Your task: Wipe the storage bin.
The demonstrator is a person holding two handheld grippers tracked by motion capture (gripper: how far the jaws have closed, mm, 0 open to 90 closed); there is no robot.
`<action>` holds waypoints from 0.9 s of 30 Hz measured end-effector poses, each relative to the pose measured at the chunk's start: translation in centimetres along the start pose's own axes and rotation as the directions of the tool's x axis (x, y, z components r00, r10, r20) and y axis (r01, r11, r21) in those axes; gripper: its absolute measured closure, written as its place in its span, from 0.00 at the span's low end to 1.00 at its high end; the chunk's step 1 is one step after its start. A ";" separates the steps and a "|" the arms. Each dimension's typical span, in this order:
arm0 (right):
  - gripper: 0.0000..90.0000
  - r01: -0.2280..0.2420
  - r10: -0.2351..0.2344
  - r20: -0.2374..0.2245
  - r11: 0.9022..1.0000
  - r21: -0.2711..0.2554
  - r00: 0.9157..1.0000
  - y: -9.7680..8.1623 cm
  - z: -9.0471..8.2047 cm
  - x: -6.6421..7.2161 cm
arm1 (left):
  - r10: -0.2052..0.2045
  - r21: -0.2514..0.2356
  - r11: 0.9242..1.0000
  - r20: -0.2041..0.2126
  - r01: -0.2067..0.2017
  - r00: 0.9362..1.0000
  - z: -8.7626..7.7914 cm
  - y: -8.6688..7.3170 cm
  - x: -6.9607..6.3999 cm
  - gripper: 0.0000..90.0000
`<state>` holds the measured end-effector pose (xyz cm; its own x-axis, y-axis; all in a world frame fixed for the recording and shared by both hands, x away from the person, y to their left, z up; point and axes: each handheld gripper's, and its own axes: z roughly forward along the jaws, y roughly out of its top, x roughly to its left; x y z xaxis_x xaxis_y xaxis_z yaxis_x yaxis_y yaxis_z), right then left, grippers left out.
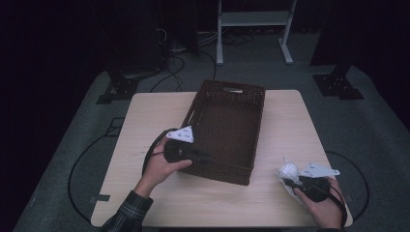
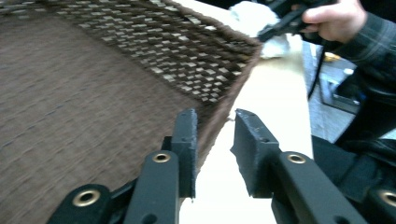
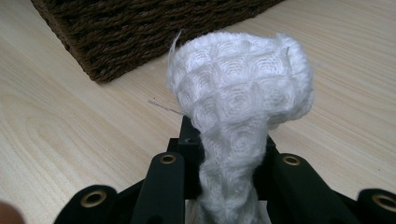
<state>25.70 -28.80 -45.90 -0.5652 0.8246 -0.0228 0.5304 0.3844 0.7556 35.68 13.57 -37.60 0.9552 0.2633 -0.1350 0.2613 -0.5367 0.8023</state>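
A dark brown woven basket point(image 1: 232, 88) stands in the middle of the light wooden table point(image 1: 290, 125). At the basket's near left corner my left gripper point(image 1: 205, 157) stands open. In the left gripper view its jaws point(image 2: 215, 135) straddle the basket's rim point(image 2: 219, 112) with a gap showing, one jaw inside the basket and one outside. Near the table's front right corner my right gripper point(image 1: 286, 181) is shut on a white waffle-weave cloth point(image 1: 288, 170). In the right gripper view the cloth point(image 3: 243, 93) bunches up above the closed jaws point(image 3: 229, 144), with the basket's corner point(image 3: 140, 28) behind it.
Bare tabletop lies to the right of the basket and along the front edge. Beyond the table, on the grey floor, stand a white metal frame point(image 1: 254, 19), dark stand bases point(image 1: 338, 84) and loose cables point(image 1: 169, 63).
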 end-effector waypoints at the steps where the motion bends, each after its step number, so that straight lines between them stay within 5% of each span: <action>1: 0.81 0.001 -0.001 -0.001 1.000 -0.001 1.000 0.0 0.0 0.0 | -0.008 -0.004 1.000 -0.012 0.008 1.000 -0.6 -0.3 0.3 0.74; 13: 0.80 0.005 -0.005 -0.004 1.000 -0.001 1.000 0.1 0.2 -0.2 | -0.056 0.015 0.998 -0.121 0.059 0.991 -4.0 -3.1 2.3 0.68; 20: 0.80 0.005 -0.005 -0.005 1.000 0.000 1.000 0.1 0.3 -0.2 | -0.059 0.053 0.996 -0.113 0.065 0.992 -3.7 -3.7 2.6 0.71; 27: 0.80 0.004 -0.004 -0.003 1.000 -0.002 1.000 0.1 0.3 -0.3 | -0.037 0.077 0.996 -0.052 0.041 0.998 -2.9 -3.3 1.8 0.78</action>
<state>26.11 -28.91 -45.98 -0.5692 0.8219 -0.0243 0.5269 0.3872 0.7566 36.14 18.14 -38.78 0.9366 0.3238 -0.1342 0.3098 -0.5855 0.7491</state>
